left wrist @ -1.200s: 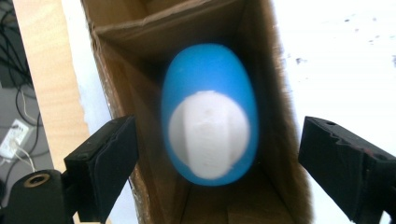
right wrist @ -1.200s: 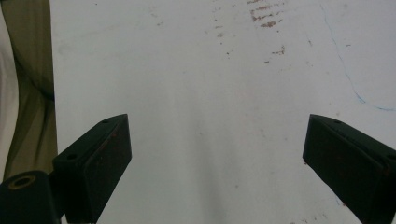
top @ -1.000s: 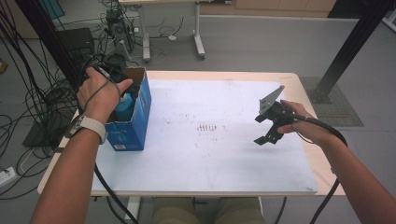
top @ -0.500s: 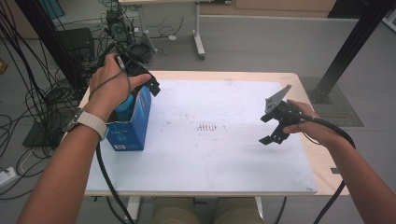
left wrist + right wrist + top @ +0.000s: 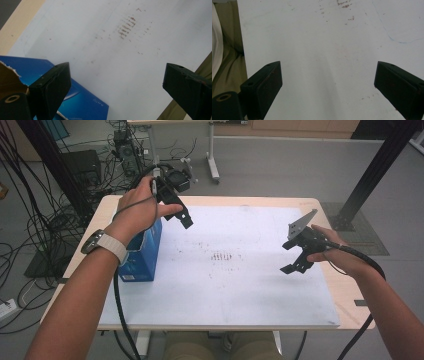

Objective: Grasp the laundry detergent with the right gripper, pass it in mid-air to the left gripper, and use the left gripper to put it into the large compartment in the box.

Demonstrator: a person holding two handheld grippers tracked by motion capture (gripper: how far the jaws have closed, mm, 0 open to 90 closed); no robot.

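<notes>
- Grey floor and a tangle of black cables lie behind the counter point(image 5: 90, 227), a pale wooden top with a big white sheet point(image 5: 235, 285) spread over most of it.
- At the far left sits the blue box point(image 5: 145, 257), upright near the counter's left edge, partly on the white sheet. In the left gripper view I see its torn brown cardboard flap and its glossy blue side with a lighter curve printed on it. The top is open, and I can't see what is inside.
- My left claw point(image 5: 182, 215) hangs above the counter just right of the box and toward its far end, with its jaws spread wide and nothing between them.
- Mid-sheet there is a patch of small brown marks point(image 5: 222, 256), just stains, nothing to pick up.
- My right claw point(image 5: 295, 260) hovers over the right part of the sheet, well apart from the box, jaws also spread and holding nothing.
- As I read it, the box is the job. To do it well I would bring the left claw back squarely over the opening and come straight down, clear of the torn flap. The right claw could steady the box wall so it doesn't tip or slide on the sheet.
</notes>
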